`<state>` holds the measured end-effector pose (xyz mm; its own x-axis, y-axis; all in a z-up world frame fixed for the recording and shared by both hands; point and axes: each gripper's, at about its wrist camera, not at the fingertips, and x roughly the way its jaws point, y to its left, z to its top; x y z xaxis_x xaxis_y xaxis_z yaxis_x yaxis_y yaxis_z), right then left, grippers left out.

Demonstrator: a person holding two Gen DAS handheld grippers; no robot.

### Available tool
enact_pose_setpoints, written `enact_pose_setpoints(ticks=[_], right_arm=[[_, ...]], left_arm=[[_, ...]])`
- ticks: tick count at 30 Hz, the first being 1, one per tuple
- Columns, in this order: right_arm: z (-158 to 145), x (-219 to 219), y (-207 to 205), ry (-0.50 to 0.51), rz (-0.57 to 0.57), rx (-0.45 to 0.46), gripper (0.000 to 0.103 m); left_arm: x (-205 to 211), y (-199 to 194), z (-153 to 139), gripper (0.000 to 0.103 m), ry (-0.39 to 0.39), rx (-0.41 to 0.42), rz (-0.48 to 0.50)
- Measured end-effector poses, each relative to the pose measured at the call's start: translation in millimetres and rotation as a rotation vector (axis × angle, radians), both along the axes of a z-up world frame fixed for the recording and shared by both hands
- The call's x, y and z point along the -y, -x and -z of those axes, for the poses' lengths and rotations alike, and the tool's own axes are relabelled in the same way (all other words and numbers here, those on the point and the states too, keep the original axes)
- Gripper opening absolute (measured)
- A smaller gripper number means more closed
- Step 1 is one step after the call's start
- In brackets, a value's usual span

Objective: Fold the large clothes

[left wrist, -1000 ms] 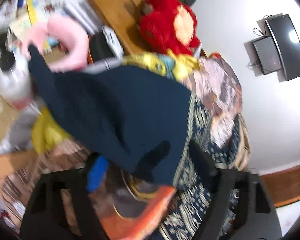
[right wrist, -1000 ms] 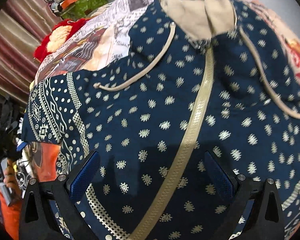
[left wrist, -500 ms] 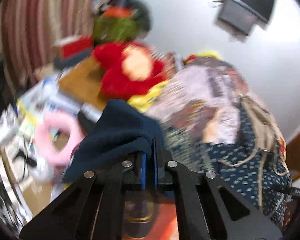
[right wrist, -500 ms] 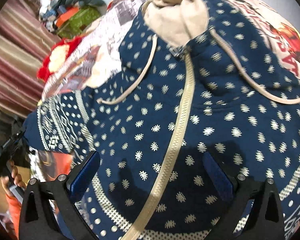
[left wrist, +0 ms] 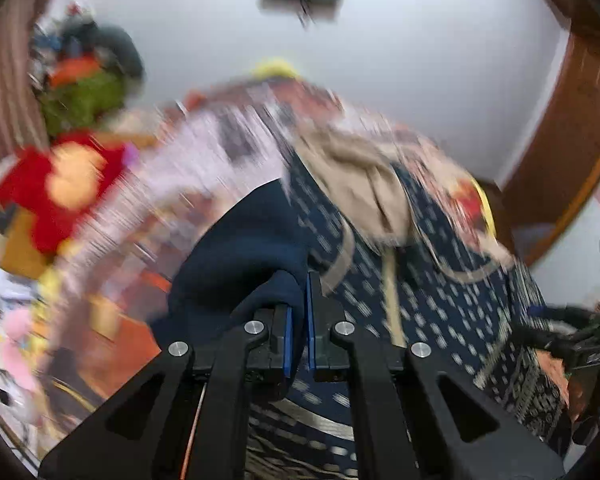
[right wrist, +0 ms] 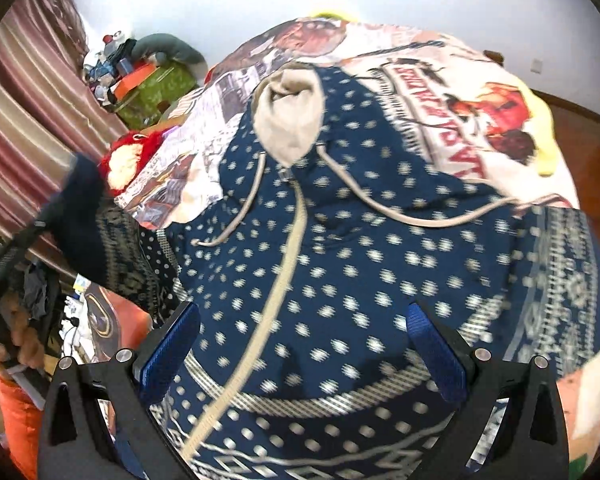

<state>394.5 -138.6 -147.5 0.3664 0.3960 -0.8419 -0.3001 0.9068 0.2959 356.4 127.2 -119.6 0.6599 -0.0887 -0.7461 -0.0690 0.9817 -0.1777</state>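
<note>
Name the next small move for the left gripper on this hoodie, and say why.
Probably carry the sleeve inward over the hoodie body and lay it flat. The left gripper has its jaws clamped on the sleeve's dark cuff, lifted beside the body, while the right gripper hovers open above the zipper, holding nothing.

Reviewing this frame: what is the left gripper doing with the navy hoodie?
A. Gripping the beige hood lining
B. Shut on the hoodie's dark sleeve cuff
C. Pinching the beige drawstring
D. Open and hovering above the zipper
B. In the left wrist view the left gripper has its blue pads closed on the plain dark sleeve cuff of the hoodie, while the right gripper stands open over the hoodie's front.
</note>
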Motion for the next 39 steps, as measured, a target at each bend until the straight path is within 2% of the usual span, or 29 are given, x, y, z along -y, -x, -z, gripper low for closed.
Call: enact_pose_setpoints(ticks=[5,8,10,11,13,17,19,22,27,29,32,34,35,36,37,39], right_arm=[[0.8,25.8,10.6,0.056,0.008,0.014,0.103],[7.7,34.2,12.6,0.105,0.008,0.012,0.103],[12.0,36.6,13.9,0.128,0.001,0.013,0.103],[13.9,36.6,14.3,0.134,-0.003,0.014,0.103],[17.2,34.9,14.6,0.142,-0.011,0.016,0.103],[19.7,23.0,12.7,0.142,-0.035,0.027,0.103],[19.9,15.1,11.1,0.141,-0.045,0.034,0.103],[21.3,1.8,5.8,0.132,-0.058,0.035,0.103],[28.2,-21.1,-2.1,0.158,-0.094,0.033,0.103],[32.4,-29.7,-5.4,0.175,-0.112,0.028,0.103],[38.6,-41.9,-9.2,0.187,-0.136,0.017,0.103],[41.2,-47.3,-9.9,0.192,-0.149,0.017,0.103],[42.2,-49.6,-10.2,0.196,-0.155,0.017,0.103],[42.9,-50.9,-10.0,0.197,-0.160,0.017,0.103],[43.6,-51.9,-10.4,0.199,-0.164,0.017,0.102],[44.5,-51.6,-11.0,0.206,-0.166,0.022,0.103]], left_arm=[[40.4,-2.1,63.1,0.005,0.057,-0.194,0.081],[45.5,9.6,81.3,0.019,0.082,-0.269,0.110],[38.2,21.4,79.8,0.031,0.091,-0.284,0.114],[33.3,25.7,78.6,0.034,0.094,-0.280,0.110],[14.2,38.1,67.6,0.047,0.103,-0.260,0.084],[-34.1,50.4,47.9,0.050,0.157,-0.210,-0.017],[-62.1,53.5,44.8,0.050,0.215,-0.195,-0.088],[-91.9,51.4,53.8,0.050,0.309,-0.217,-0.166],[-115.5,40.7,100.2,0.050,0.547,-0.294,-0.236],[-117.3,32.5,118.0,0.050,0.589,-0.318,-0.261],[-116.8,19.0,135.4,0.050,0.591,-0.340,-0.301],[-115.3,8.6,139.8,0.050,0.517,-0.338,-0.322],[-114.3,1.9,141.2,0.050,0.450,-0.332,-0.339],[-111.9,-3.1,141.0,0.042,0.387,-0.323,-0.347],[-110.0,-7.0,141.4,0.026,0.338,-0.319,-0.346],[-103.2,-13.9,136.9,0.013,0.254,-0.300,-0.335]])
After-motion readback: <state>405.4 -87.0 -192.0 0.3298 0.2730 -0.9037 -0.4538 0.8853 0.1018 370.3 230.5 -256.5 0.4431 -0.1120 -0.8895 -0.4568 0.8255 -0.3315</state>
